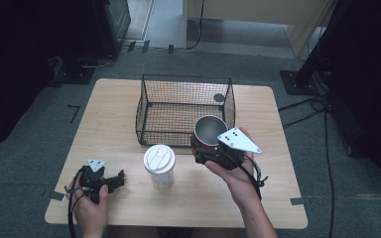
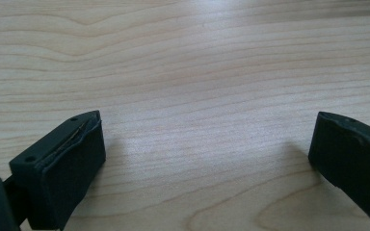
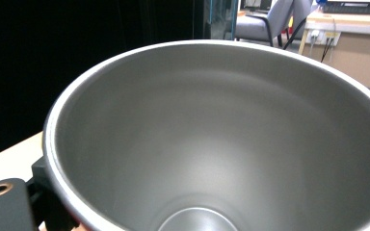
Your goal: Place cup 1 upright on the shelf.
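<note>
Steel cup (image 1: 209,130) clamped in right hand-held gripper (image 1: 213,151), beside basket (image 1: 149,104)

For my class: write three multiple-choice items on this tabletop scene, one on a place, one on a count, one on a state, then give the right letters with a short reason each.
1. Where does the white lidded cup stand?
A. inside the wire basket
B. on the table in front of the wire basket
C. on the floor

2. How many cups are there?
A. two
B. three
C. four

3. How do the left gripper's fingers stand?
A. shut on the lidded cup
B. shut on nothing
C. apart over bare wood

Key: 1 B, it stands on the table on the person's side of the wire basket. 2 A, the lidded cup and the metal cup in the right gripper. 3 C, the left gripper shows its fingers wide apart.
</note>
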Motion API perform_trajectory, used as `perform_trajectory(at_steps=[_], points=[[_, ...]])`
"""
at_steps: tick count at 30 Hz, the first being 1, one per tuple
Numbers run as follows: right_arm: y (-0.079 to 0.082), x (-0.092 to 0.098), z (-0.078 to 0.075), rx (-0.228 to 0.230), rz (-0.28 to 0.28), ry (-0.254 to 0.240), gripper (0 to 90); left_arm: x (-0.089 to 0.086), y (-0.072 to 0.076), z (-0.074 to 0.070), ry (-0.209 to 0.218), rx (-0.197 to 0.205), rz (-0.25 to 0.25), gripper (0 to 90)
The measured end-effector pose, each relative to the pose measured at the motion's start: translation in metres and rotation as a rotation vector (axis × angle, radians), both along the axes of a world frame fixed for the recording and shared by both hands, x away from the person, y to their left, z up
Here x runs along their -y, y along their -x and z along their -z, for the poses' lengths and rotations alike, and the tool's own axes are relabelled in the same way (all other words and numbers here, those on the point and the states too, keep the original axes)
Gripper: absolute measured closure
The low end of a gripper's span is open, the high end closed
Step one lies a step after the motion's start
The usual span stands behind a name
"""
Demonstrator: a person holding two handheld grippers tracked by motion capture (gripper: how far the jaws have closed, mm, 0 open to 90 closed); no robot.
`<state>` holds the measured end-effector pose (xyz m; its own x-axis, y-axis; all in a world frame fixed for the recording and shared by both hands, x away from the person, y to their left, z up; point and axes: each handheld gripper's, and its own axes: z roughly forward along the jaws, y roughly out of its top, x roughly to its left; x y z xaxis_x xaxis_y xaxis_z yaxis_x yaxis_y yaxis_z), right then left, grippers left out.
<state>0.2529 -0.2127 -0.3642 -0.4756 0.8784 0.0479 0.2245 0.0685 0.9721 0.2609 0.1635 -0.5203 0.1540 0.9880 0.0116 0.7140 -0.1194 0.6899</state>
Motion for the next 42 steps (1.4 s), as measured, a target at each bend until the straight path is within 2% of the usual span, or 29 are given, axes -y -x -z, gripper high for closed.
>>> perform_trajectory(at_steps=[5, 11, 21, 22, 23, 26, 30, 36, 38, 40, 42], points=[[-0.007, 0.000, -0.004, 0.020, 0.006, -0.020, 7.7, 0.000, 0.000, 0.000, 0.001, 0.000, -0.001, 0.1], [-0.020, -0.003, -0.011, 0.067, 0.016, -0.028, 7.7, 0.000, 0.000, 0.000, 0.001, 0.000, 0.000, 0.1], [-0.041, -0.009, -0.021, 0.073, 0.024, -0.046, 7.7, 0.000, 0.000, 0.000, 0.001, 0.000, -0.001, 0.1], [-0.047, -0.011, -0.021, 0.101, 0.029, -0.053, 7.7, 0.000, 0.000, 0.000, 0.000, 0.000, 0.000, 0.1], [-0.047, -0.011, -0.021, 0.101, 0.029, -0.053, 7.7, 0.000, 0.000, 0.000, 0.000, 0.000, 0.000, 0.1], [-0.054, -0.014, -0.019, 0.162, 0.050, -0.049, 7.7, 0.000, 0.000, 0.000, 0.001, 0.000, -0.001, 0.1], [-0.068, -0.016, -0.021, 0.154, 0.053, -0.084, 7.7, 0.000, 0.000, 0.000, 0.000, 0.000, 0.000, 0.1], [-0.085, -0.019, -0.022, 0.149, 0.070, -0.068, 7.7, 0.000, 0.000, 0.000, 0.001, -0.001, 0.000, 0.1], [-0.097, -0.021, -0.021, 0.150, 0.078, -0.054, 7.7, 0.000, 0.000, 0.000, 0.000, -0.002, 0.001, 0.1], [-0.100, -0.021, -0.021, 0.150, 0.081, -0.052, 7.7, 0.000, 0.000, 0.000, -0.001, -0.001, 0.003, 0.1], [-0.111, -0.022, -0.021, 0.141, 0.094, -0.059, 7.7, 0.001, -0.001, 0.000, 0.000, 0.001, 0.003, 0.1]])
